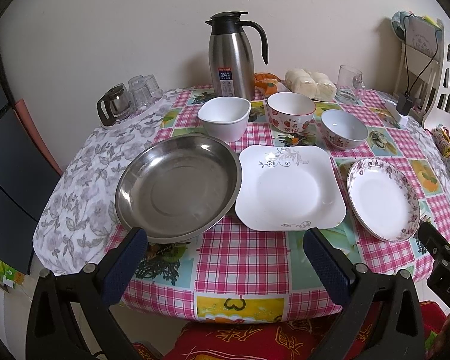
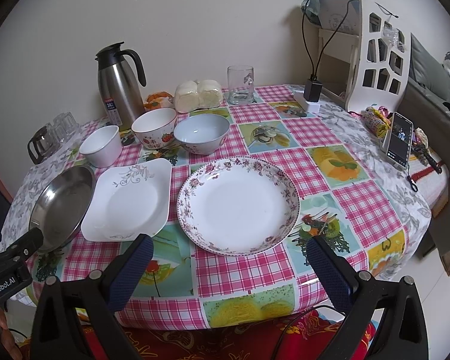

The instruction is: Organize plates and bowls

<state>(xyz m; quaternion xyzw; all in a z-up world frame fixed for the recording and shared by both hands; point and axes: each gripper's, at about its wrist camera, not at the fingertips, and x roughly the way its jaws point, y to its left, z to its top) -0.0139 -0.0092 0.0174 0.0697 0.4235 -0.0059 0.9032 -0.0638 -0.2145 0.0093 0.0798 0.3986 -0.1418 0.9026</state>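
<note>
Three plates: a steel dish, a square white plate, a flowered plate. Three bowls sit behind. The left gripper and right gripper both gape wide, holding nothing.

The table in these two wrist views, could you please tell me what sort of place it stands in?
Most likely a home dining corner. A round table under a pink checked fruit-print tablecloth holds a stainless steel thermos jug, wrapped white steamed buns and a propped-up smartphone, all household things.

Steel thermos jug, glass mug
</note>
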